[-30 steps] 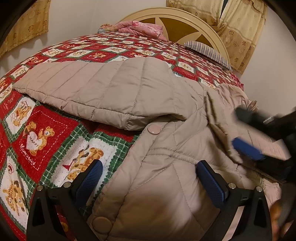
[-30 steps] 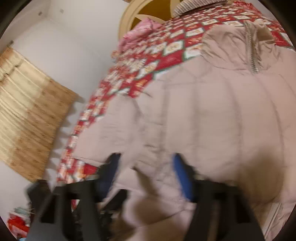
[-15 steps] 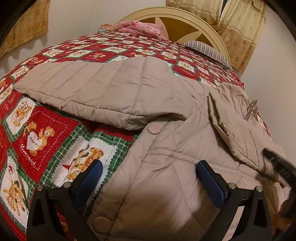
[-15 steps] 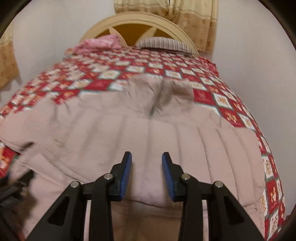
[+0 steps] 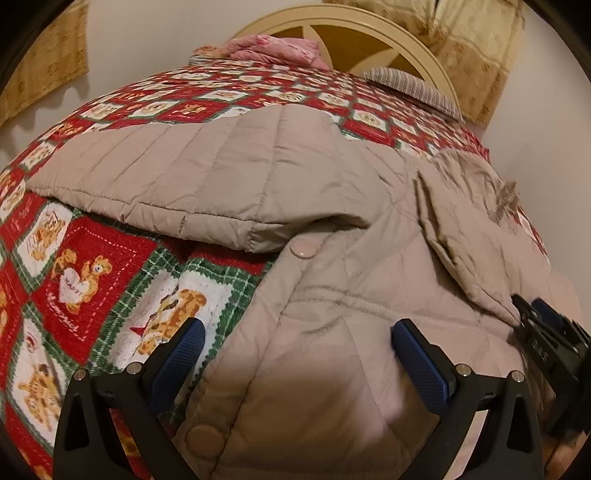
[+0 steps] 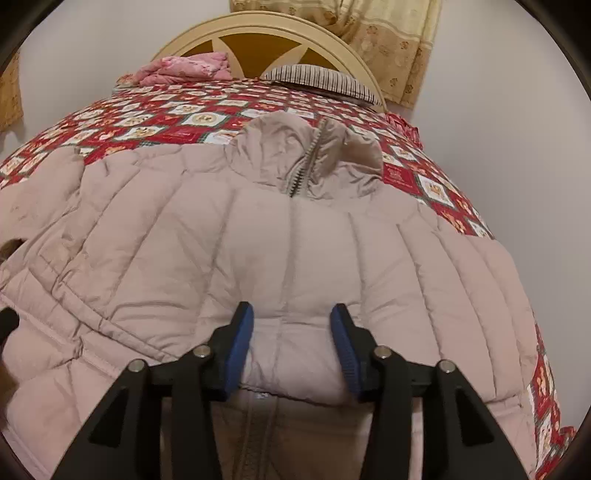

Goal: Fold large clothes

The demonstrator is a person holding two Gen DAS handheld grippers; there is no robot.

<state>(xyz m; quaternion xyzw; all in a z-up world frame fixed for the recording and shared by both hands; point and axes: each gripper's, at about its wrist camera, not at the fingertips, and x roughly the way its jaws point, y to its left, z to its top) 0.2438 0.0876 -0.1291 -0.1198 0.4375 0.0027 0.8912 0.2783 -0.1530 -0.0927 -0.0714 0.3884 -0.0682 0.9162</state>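
A large beige quilted puffer jacket (image 5: pixel 332 295) lies spread on the bed, one sleeve (image 5: pixel 184 177) stretched out to the left. In the right wrist view the jacket (image 6: pixel 295 240) lies with its zipped collar (image 6: pixel 306 155) towards the headboard. My left gripper (image 5: pixel 295 350) is open, its jaws wide apart low over the jacket's snap-button edge. My right gripper (image 6: pixel 291 343) is open with the jaws either side of a puffed fold at the jacket's middle; it also shows at the right edge of the left wrist view (image 5: pixel 543 332).
A red, green and white teddy-bear quilt (image 5: pixel 92 266) covers the bed. A cream arched headboard (image 6: pixel 258 29), pink folded bedding (image 6: pixel 184 68) and a striped pillow (image 6: pixel 321 79) are at the far end. Curtains (image 6: pixel 388 44) and a wall stand to the right.
My right gripper has swung round from the left, has come down close over the jacket's middle, and its jaws have opened wider. My left gripper has not moved.
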